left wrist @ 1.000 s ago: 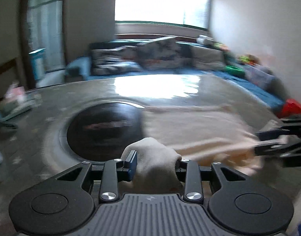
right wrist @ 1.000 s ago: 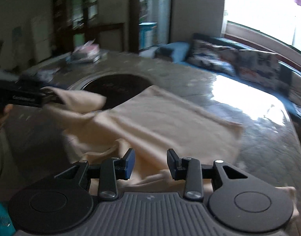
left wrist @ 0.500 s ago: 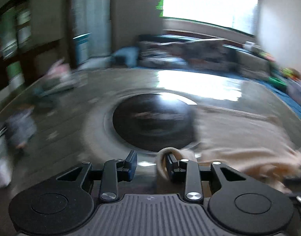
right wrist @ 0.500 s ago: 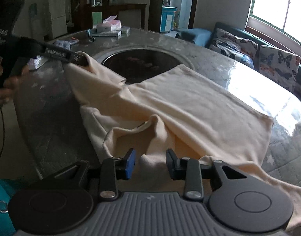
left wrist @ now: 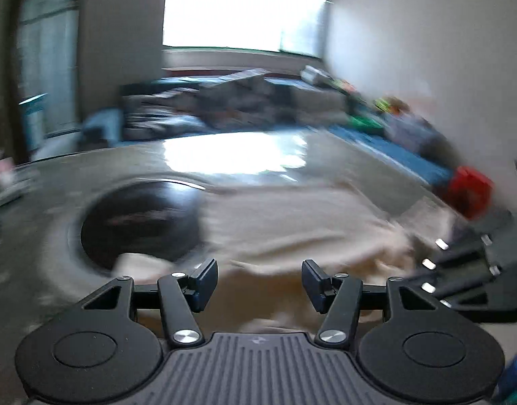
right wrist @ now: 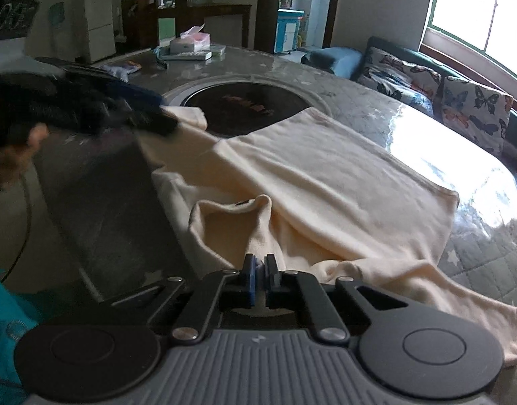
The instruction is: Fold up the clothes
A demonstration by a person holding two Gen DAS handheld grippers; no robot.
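A cream long-sleeved garment (right wrist: 326, 182) lies spread on the grey marble table (right wrist: 106, 219), partly over a black round inset (right wrist: 248, 108). My right gripper (right wrist: 258, 266) is shut on a raised fold of the garment at its near edge. In the left wrist view, which is motion-blurred, my left gripper (left wrist: 258, 281) stands open above the garment (left wrist: 292, 222), with nothing between its fingers. A sleeve end (left wrist: 137, 260) lies just left of it. The left gripper (right wrist: 157, 118) shows blurred at the sleeve end in the right wrist view. The right gripper (left wrist: 461, 270) appears at the far right.
A tissue box (right wrist: 191, 42) and small items sit at the table's far side. A sofa with butterfly cushions (right wrist: 461, 101) runs behind the table under a bright window. A red object (left wrist: 471, 192) stands beyond the table's right edge. A hand (right wrist: 19, 148) holds the left gripper.
My left gripper has opened and let go of the sleeve, which now lies on the table. My right gripper, open before, has shut on a fold of the garment.
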